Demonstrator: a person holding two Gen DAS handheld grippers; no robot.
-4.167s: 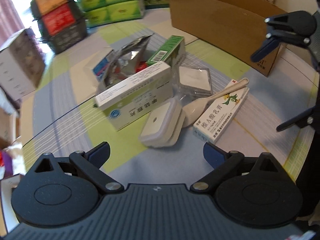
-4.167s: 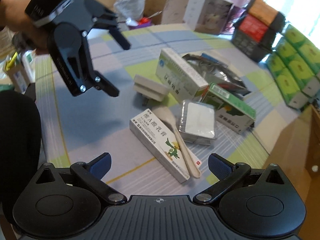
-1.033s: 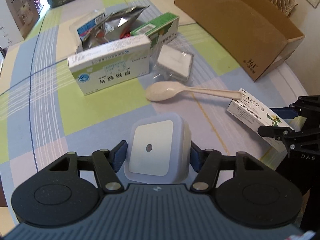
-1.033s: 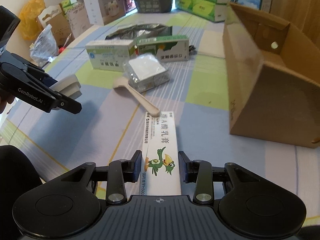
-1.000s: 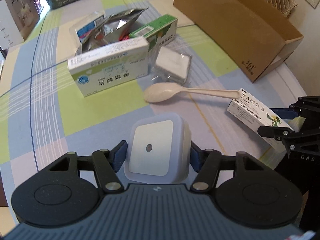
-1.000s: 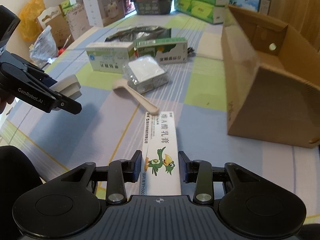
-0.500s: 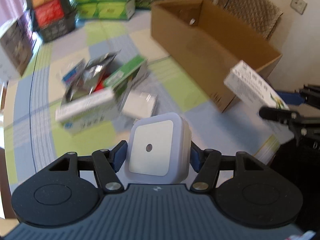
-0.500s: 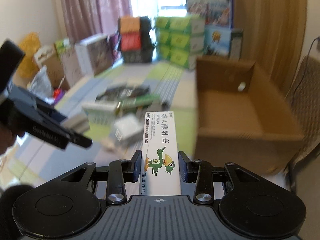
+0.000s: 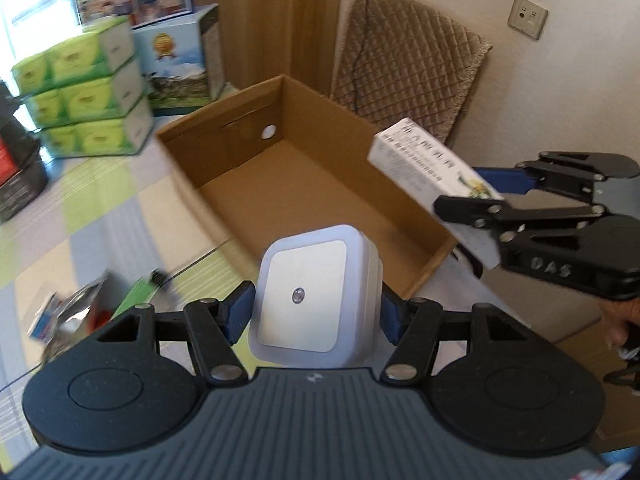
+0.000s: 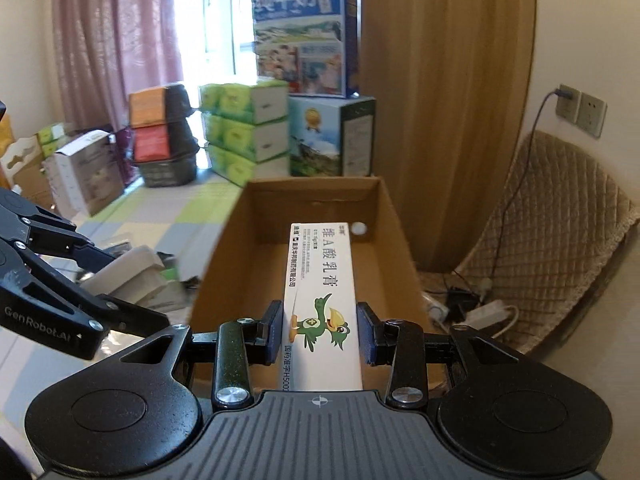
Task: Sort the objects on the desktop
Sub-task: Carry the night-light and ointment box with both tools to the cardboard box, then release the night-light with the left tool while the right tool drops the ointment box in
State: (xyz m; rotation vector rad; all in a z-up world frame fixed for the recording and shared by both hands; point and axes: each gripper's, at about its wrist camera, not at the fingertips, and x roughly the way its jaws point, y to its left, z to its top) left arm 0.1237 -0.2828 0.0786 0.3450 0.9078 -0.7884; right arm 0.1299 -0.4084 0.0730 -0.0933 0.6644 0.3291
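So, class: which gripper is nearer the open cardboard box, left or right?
Right. The right gripper holds the ointment carton over the cardboard box's near end; the left gripper, clamping the white night light, hangs short of its near wall.

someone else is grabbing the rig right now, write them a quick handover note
Left gripper: shut on the white night light, held above the table short of the cardboard box.
Right gripper: shut on the ointment box, held over the cardboard box's near end.
Done: both items picked up; the cardboard box looks empty so far.
Left: release both into the cardboard box, then fetch the foil pouch and other items on the table.
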